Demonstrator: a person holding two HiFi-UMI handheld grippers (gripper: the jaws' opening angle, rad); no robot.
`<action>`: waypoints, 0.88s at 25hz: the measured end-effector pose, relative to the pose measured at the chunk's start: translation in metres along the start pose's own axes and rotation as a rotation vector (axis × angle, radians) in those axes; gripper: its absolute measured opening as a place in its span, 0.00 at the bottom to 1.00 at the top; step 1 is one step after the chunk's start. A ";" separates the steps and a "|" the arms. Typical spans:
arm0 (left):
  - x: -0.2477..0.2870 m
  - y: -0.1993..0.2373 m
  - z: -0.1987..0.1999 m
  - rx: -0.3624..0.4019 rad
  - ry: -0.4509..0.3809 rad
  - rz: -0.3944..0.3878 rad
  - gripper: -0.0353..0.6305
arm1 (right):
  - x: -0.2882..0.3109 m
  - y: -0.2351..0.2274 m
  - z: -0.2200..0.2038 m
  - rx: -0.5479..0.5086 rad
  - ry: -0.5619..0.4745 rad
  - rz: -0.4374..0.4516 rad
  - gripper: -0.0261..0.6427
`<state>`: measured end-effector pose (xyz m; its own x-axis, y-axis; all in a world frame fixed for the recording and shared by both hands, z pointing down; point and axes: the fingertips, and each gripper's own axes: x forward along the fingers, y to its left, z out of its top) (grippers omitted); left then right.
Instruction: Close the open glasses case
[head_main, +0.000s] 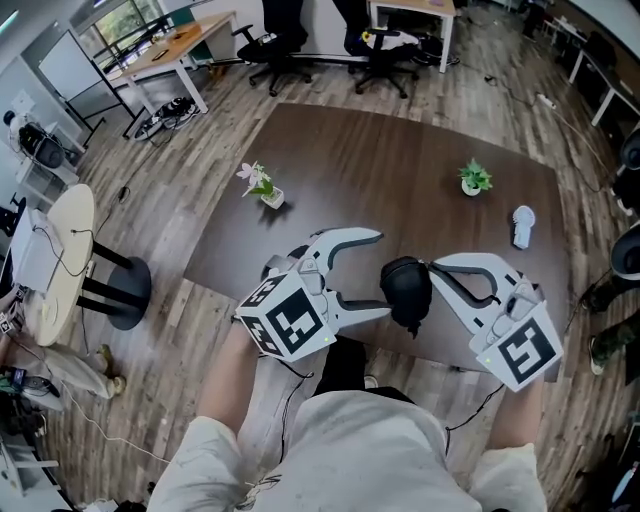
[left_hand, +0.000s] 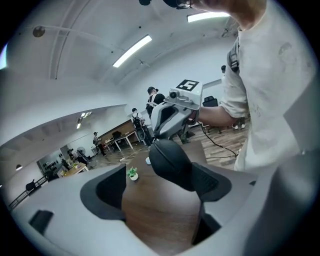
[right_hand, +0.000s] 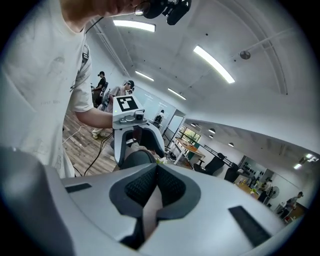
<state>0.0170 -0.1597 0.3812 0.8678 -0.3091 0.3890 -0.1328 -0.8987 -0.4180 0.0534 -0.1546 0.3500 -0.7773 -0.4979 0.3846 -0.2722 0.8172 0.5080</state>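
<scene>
Brown table (head_main: 330, 160), black rounded glasses case (head_main: 405, 290), left claw (head_main: 380, 270) apart, right claw (head_main: 436, 268) together

The black, rounded glasses case (head_main: 405, 290) sits by the brown table's (head_main: 400, 170) near edge.

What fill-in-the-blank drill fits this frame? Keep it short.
1. The left gripper has its jaws ___.
2. The right gripper has its jaws ___.
3. The glasses case is ___ the two grippers.
4. The glasses case is ___ in colour.

Missing words: open; shut; between; black.
</scene>
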 end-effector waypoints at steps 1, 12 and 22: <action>0.000 -0.001 0.002 -0.001 -0.004 -0.013 0.68 | -0.002 0.001 0.001 0.001 -0.001 0.010 0.04; 0.011 -0.015 0.010 0.057 0.004 -0.048 0.69 | -0.016 0.005 0.040 0.117 -0.176 0.066 0.04; 0.021 -0.079 0.065 0.063 -0.191 -0.314 0.65 | -0.036 0.031 0.085 0.108 -0.308 0.350 0.04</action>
<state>0.0768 -0.0747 0.3694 0.9361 0.0471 0.3487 0.1784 -0.9177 -0.3549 0.0244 -0.0873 0.2862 -0.9601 -0.0916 0.2642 -0.0086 0.9540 0.2997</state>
